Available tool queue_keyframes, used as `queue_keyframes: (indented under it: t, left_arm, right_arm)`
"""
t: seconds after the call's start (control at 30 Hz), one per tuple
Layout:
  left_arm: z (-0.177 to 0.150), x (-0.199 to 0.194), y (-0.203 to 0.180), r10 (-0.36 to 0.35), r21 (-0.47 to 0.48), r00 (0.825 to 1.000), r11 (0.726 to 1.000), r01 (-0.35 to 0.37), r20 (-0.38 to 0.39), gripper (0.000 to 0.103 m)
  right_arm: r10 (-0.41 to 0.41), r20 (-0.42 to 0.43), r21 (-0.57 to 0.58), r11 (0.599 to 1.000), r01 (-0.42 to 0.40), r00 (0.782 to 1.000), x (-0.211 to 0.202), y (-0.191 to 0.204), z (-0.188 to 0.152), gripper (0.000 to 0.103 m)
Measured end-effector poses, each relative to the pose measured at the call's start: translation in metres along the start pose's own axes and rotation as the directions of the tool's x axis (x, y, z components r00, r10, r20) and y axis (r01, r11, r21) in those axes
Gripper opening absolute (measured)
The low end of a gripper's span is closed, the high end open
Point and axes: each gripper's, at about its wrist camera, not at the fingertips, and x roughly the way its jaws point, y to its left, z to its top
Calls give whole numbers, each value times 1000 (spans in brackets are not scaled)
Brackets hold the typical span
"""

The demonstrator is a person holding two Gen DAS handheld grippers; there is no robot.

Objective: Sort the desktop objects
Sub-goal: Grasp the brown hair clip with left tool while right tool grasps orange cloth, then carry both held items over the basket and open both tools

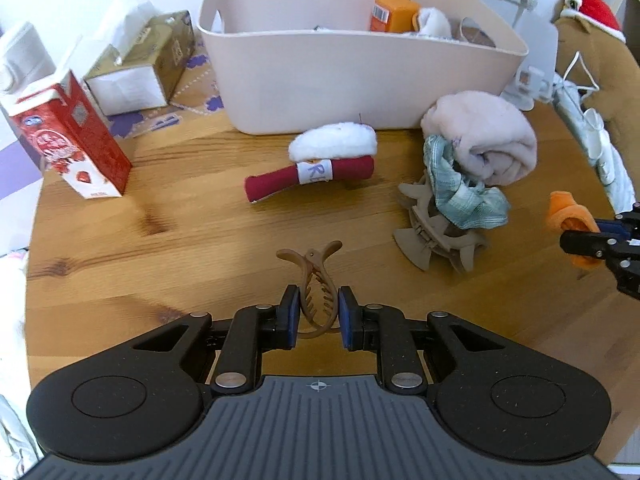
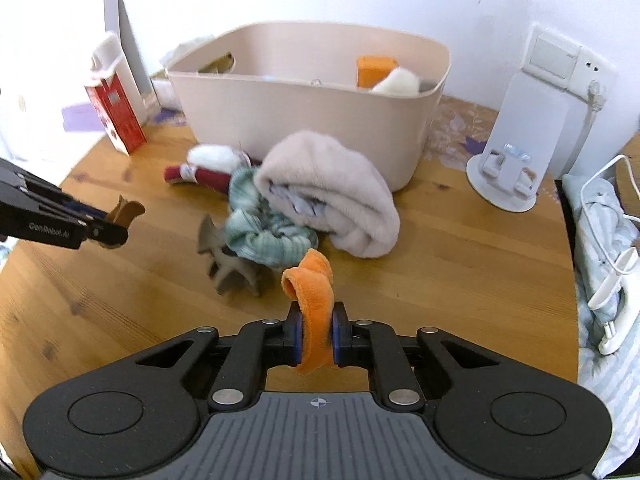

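Two hand-held grippers work over a wooden worktop (image 1: 160,248) before a beige bin (image 1: 352,80). The right hand-held gripper (image 2: 317,330) clenches an orange scrunchie (image 2: 314,292); the left hand-held gripper (image 1: 319,314) brackets a brown clip (image 1: 314,292), which could slip if pinched unevenly.

**A:** so what else is sitting on the table (image 1: 168,240)?
**B:** tissue box (image 1: 138,68) and red carton (image 1: 76,136) back left, white stand (image 2: 516,152) right, wall socket (image 2: 560,60) behind it.
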Motion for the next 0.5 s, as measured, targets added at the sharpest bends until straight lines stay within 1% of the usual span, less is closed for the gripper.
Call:
queue_keyframes:
  t: [0.17, 0.3, 0.43, 0.5]
  left_arm:
    - [-1, -19, 5, 13, 34, 999, 999, -15, 48, 20]
    - [4, -36, 11, 11, 37, 996, 999, -14, 92, 20]
    - [12, -51, 16, 11, 48, 990, 999, -18, 140, 20]
    - [18, -59, 19, 22, 45, 985, 999, -30, 172, 20]
  right_arm:
    - [9, 39, 12, 1000, -10, 999, -21, 1, 3, 13]
    - [7, 84, 27, 1000, -9, 996, -37, 0, 8, 13]
    - [-1, 138, 40, 999, -5, 990, -54, -1, 17, 13]
    - [-7, 162, 41, 999, 1, 987, -60, -3, 23, 13]
